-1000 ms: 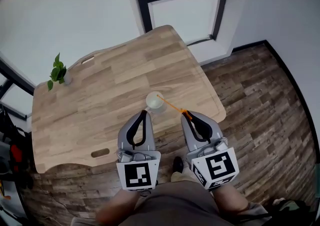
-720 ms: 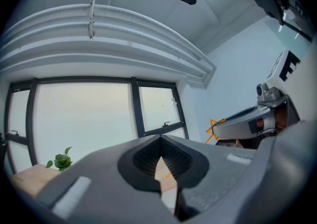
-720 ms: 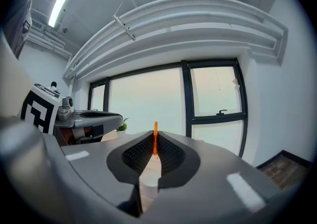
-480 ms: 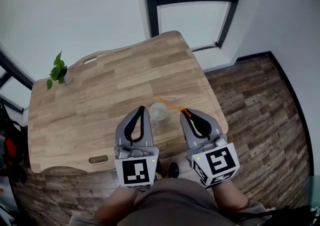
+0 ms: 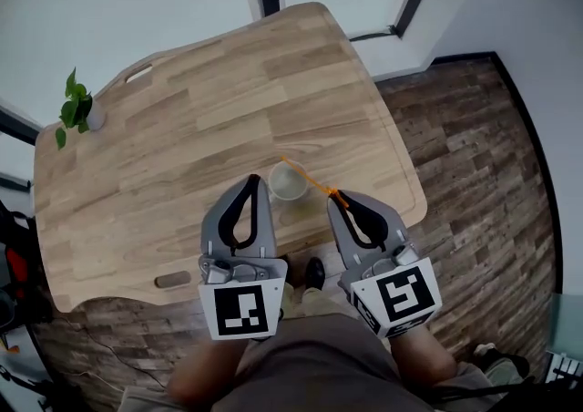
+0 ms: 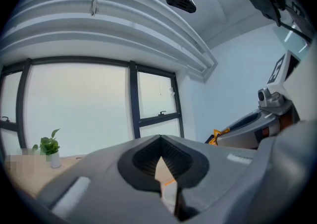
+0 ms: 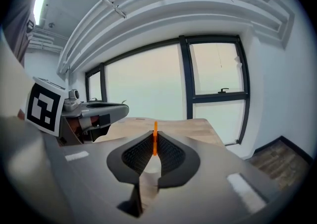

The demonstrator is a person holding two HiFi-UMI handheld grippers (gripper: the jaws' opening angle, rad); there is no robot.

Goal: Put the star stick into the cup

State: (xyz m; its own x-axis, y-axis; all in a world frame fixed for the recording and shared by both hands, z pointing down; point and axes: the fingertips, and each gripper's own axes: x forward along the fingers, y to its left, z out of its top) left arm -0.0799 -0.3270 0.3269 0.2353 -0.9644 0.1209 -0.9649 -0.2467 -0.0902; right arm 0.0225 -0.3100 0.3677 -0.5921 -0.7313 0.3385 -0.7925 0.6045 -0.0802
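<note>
Tabletop [image 5: 200,118]: cup [image 5: 289,184], star stick [image 5: 312,180], plant [image 5: 73,106].

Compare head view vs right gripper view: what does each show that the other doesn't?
Head view only: the potted plant at the table's far corner, and the whole star stick, its far end over the cup.
Right gripper view only: the right gripper jaws shut on the orange stick, seen close up, plus a window handle.
Both: the wooden table, the left gripper and the wood floor.
</note>
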